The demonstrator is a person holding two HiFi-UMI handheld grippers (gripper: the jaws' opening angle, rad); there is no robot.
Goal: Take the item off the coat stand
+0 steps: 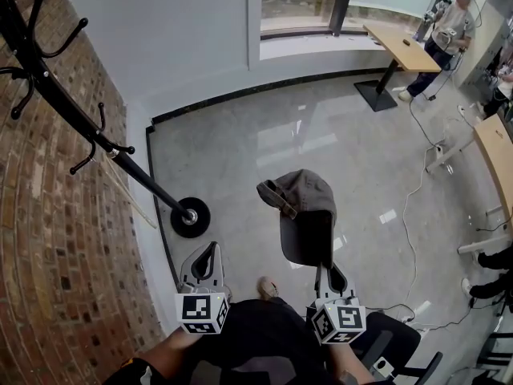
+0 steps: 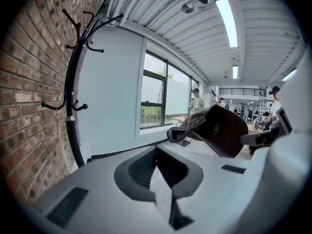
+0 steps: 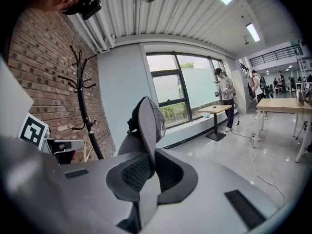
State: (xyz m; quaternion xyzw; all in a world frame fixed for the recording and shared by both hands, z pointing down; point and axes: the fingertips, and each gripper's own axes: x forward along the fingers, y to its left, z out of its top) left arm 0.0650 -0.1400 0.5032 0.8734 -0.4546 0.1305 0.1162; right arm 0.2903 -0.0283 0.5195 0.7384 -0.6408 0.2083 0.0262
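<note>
A grey-brown cap (image 1: 300, 211) hangs in the air over the floor, clear of the black coat stand (image 1: 120, 152). My right gripper (image 1: 329, 269) is shut on the cap's dark brim from below. In the right gripper view the brim (image 3: 146, 126) stands edge-on between the closed jaws (image 3: 148, 161), and the coat stand (image 3: 84, 101) rises by the brick wall to the left. My left gripper (image 1: 208, 255) is low beside the stand's round base (image 1: 190, 216), shut and empty. In the left gripper view the closed jaws (image 2: 156, 150) point past the bare stand (image 2: 72, 87), with the cap (image 2: 217, 129) to the right.
A brick wall (image 1: 56, 239) runs along the left, with a grey wall and a window (image 1: 300, 2) ahead. A wooden desk (image 1: 401, 45) with a person (image 1: 445, 34) beside it stands at the back right. White cables (image 1: 409, 207) trail across the glossy floor. Another desk (image 1: 495, 147) is at the right edge.
</note>
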